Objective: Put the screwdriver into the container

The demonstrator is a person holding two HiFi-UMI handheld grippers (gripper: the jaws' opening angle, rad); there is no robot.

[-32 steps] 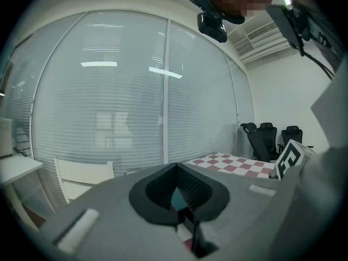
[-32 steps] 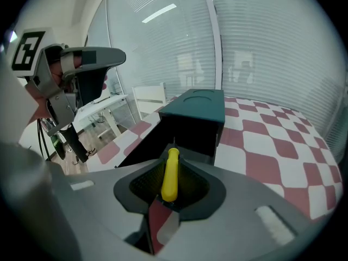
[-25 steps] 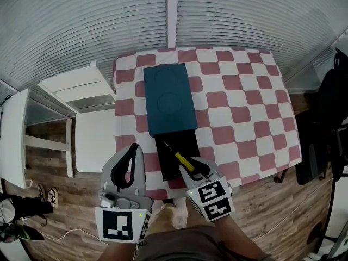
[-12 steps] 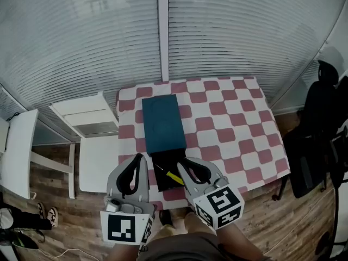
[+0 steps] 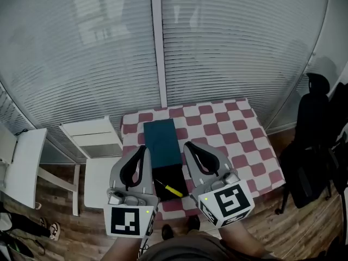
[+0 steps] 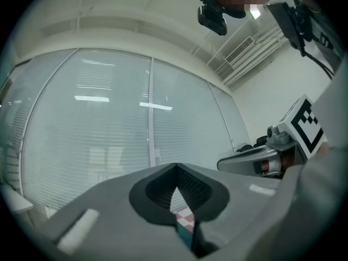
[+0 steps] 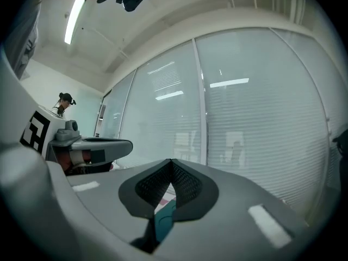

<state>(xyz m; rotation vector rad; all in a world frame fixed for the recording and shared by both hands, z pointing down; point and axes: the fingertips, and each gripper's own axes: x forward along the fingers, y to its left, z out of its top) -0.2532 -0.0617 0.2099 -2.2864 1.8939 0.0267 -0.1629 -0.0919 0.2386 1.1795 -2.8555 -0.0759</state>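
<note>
Screwdriver (image 5: 172, 189): yellow handle, thin dark shaft. It lies flat and slantwise in the container's open black tray (image 5: 176, 174), with the handle nearer the bench's near edge.

Container (image 5: 162, 143): long teal box with the tray drawn out at its near end. It sits left of centre on the bench (image 5: 239, 137), running lengthwise from far to near edge.

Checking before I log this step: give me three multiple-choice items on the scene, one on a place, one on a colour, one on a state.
1. Where is the screwdriver?
A) in the black container
B) on the floor
C) in a gripper

2. What colour is its handle?
A) red
B) yellow
C) blue

3. The right gripper is:
A) open
B) shut on the screwdriver
C) shut and empty

Answers:
1 A: it lies inside the black container.
2 B: the handle shows yellow.
3 C: the jaws have just closed, tips together, with nothing between them.
</note>
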